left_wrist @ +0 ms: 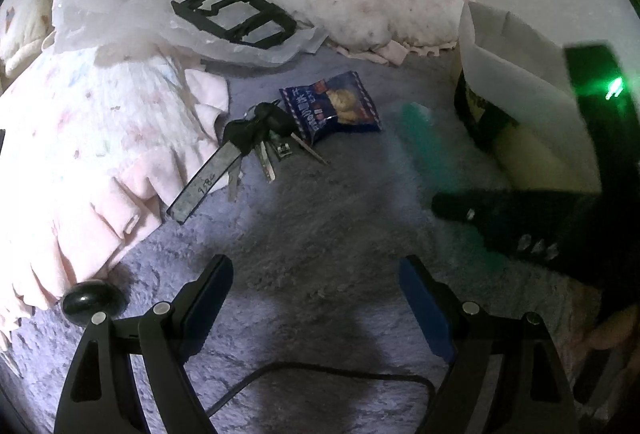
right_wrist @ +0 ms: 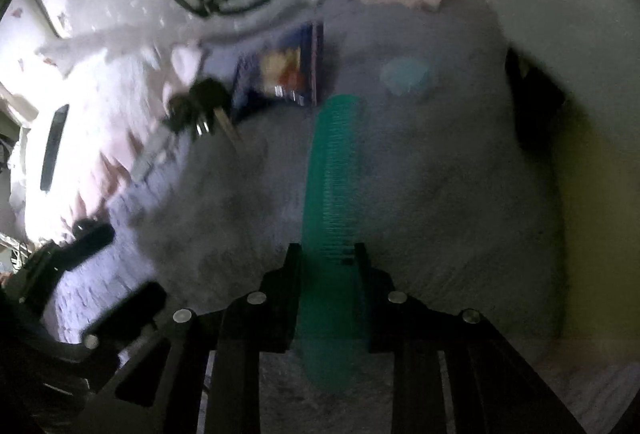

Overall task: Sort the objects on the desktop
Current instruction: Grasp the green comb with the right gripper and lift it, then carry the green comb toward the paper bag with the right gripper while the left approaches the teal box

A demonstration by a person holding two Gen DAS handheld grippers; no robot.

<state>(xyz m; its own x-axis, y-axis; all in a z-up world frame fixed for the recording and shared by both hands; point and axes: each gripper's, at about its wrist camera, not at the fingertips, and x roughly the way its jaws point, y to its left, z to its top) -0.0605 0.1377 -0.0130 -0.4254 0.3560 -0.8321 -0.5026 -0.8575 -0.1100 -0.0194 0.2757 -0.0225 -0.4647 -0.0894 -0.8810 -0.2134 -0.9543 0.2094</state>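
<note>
Comb (right_wrist: pixel 332 193) between right claw (right_wrist: pixel 327 254) fingers

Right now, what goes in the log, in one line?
right gripper: shut on green comb | left gripper: open, empty | keys, snack packet: untouched

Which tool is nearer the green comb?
Right. The right tool straddles the green comb, pads against its sides; the left tool hangs open over bare blanket, well short of it.

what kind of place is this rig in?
Probably a bedroom, working on a bed rather than a desk: fuzzy lavender blanket, pink ruffled quilt and a pillow behind the keys.
</note>
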